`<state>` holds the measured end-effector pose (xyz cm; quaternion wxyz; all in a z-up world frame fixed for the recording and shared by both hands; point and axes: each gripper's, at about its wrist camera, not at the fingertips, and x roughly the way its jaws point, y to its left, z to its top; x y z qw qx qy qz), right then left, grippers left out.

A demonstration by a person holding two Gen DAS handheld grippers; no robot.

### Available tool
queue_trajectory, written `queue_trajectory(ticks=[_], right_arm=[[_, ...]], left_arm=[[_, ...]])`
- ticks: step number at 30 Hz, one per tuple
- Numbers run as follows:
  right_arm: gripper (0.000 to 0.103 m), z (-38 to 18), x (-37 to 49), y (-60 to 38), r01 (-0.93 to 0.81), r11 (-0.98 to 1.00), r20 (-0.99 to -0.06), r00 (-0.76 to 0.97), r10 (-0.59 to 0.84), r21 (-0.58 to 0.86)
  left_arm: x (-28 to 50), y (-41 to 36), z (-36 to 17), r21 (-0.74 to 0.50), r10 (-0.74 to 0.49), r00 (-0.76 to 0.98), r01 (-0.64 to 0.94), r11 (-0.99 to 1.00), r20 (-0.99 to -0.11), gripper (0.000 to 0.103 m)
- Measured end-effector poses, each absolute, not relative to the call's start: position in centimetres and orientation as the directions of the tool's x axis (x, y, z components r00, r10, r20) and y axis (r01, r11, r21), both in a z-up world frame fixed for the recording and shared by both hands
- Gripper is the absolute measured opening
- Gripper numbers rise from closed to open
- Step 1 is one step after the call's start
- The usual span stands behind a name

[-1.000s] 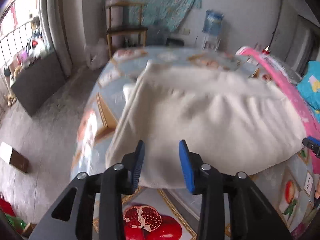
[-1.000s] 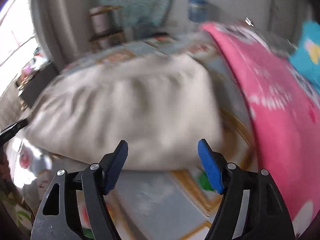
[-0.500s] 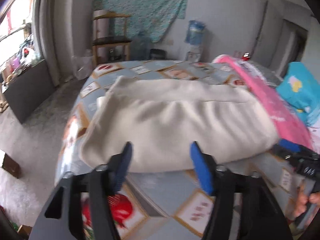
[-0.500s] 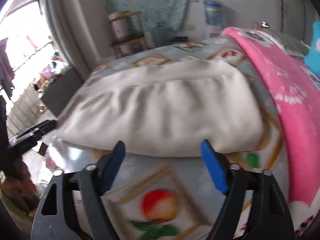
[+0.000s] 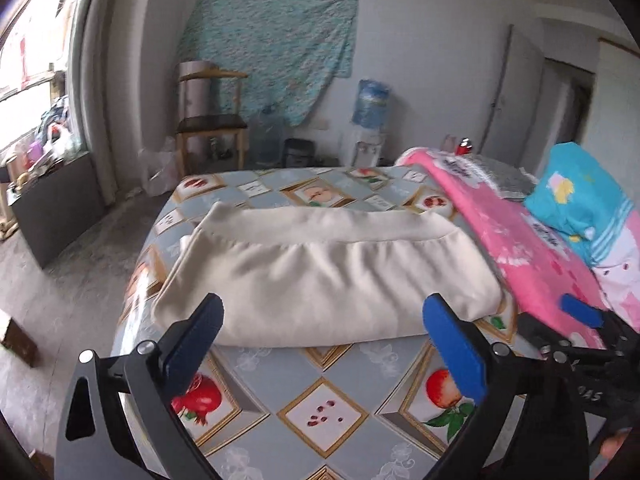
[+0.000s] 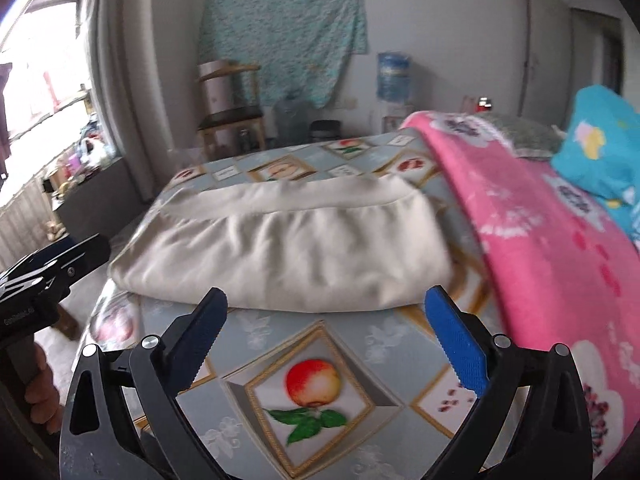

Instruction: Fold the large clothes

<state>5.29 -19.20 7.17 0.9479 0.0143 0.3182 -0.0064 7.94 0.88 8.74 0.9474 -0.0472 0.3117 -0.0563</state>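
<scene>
On the bed (image 5: 320, 412) ahead of me lies one cream garment (image 5: 328, 276), folded into a wide band across the fruit-patterned cover, its banded hem along the far side. My left gripper (image 5: 322, 334) hangs low over the near part of the bed, aimed forward at the garment's near fold, its two blue-padded fingers (image 5: 454, 344) spread wide and holding nothing. My right gripper (image 6: 326, 330) is posed the same way, level and pointing at the near fold, jaws wide apart and empty, clear of the cloth. Each gripper shows at the edge of the other's view: the right at the right side of the left camera, the left at the left side of the right camera, with my hand (image 6: 40, 392) wrapped around its handle.

Right of the garment, one pink blanket (image 6: 540, 248) runs from near to far, just beside the garment's right end. One blue pillow (image 5: 580, 196) sits on it at the far right. Against the far wall stand one wooden chair (image 5: 212, 120) and one water dispenser (image 5: 372, 120), with one teal cloth (image 5: 272, 48) hung on the wall.
</scene>
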Motion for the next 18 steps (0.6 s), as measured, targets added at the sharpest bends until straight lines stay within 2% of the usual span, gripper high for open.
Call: queue_trajectory(ticks=[4,7,10,13,18], right_arm=[[0.096,7.0,4.8,-19.5,0.070,0.998,-0.602,0.796,-0.057,-0.003],[0.096,6.6,4.5,-19.3,0.100,0.994,-0.605,0.789,-0.109,-0.047],[0.096,6.2,4.5,-19.0,0.121,0.991,-0.606,0.784,-0.135,-0.063],[0.096,5.9,5.1,-18.9,0.090,0.995,-0.622,0.777,-0.097,-0.044],[0.096,5.0,6.5,-18.8,0.089,0.995,-0.668,0.738,-0.095,-0.043]], left_arm=[[8.4,0.2,7.9,-0.023,-0.015,0.765,0.000,1.000,-0.644,0.098],[8.5,0.0,7.3,0.020,0.039,0.757,-0.035,0.999,-0.652,0.098],[8.6,-0.3,7.1,0.056,0.061,0.760,-0.032,0.998,-0.647,0.098],[9.3,-0.7,6.8,0.096,0.065,0.736,0.000,0.995,-0.674,0.098],[10.2,0.4,6.0,0.038,0.077,0.694,-0.072,0.997,-0.716,0.098]])
